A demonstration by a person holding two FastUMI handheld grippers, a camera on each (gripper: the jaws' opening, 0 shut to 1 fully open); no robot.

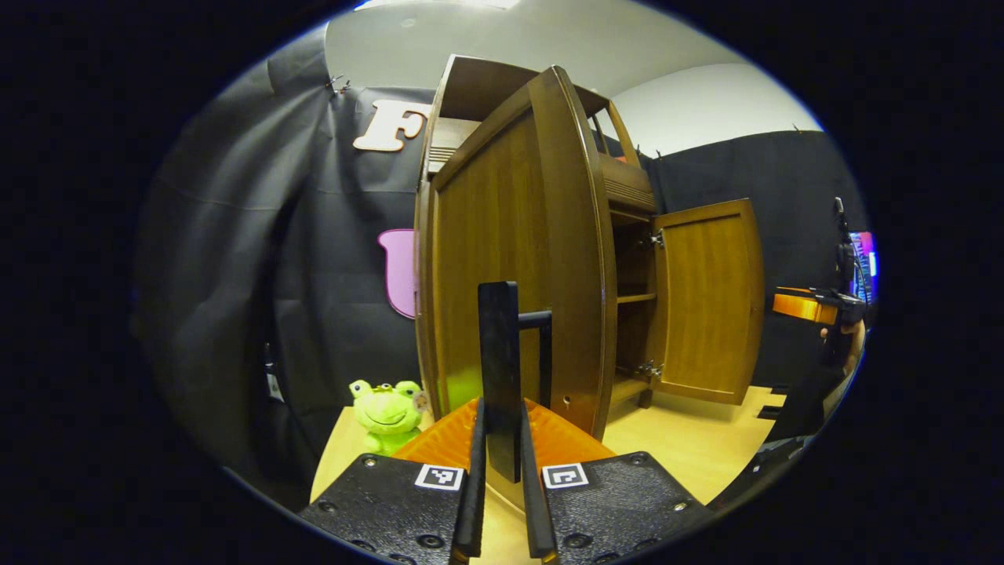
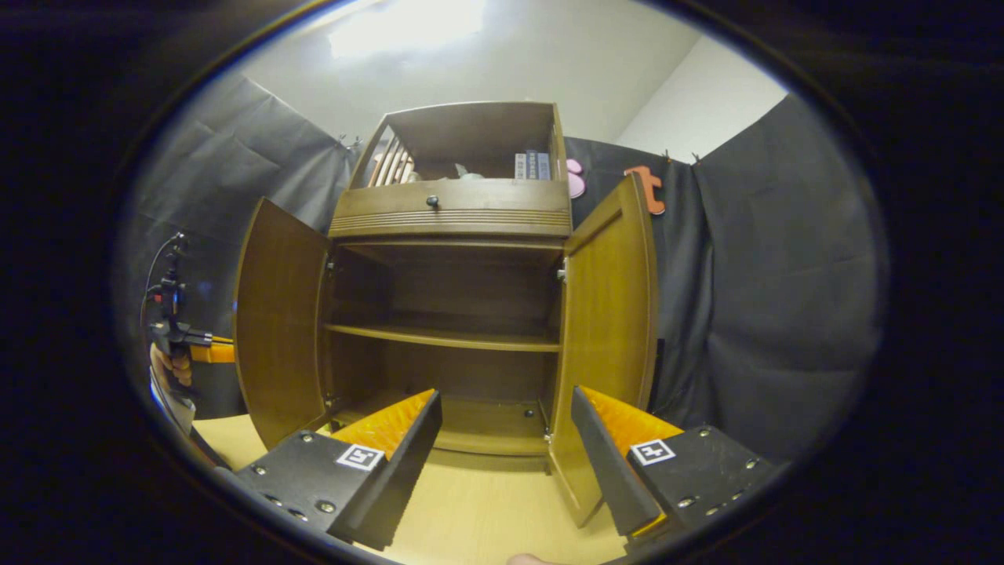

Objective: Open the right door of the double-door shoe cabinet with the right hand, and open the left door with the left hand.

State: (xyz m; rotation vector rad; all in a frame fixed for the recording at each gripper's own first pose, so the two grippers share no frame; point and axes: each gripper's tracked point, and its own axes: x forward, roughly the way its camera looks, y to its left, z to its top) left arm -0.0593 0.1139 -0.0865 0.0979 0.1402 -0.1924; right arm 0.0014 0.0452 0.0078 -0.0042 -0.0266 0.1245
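Now both doors of the shoe cabinet (image 2: 451, 314) stand swung out on the pale wooden worktop (image 2: 471, 510). In the left gripper view, the left gripper (image 1: 500, 471) has its jaws pinching the dark bar handle (image 1: 502, 369) of the left door (image 1: 510, 267), whose edge rises straight ahead of them. Beyond that door and to its right hangs the right door (image 1: 706, 302), wide open. In the right gripper view, the right gripper (image 2: 506, 463) has its jaws spread with nothing between them, facing the open interior and its middle shelf (image 2: 443, 337). A green frog plush (image 1: 387, 414) sits just left of the left jaws, beside the cabinet's side.
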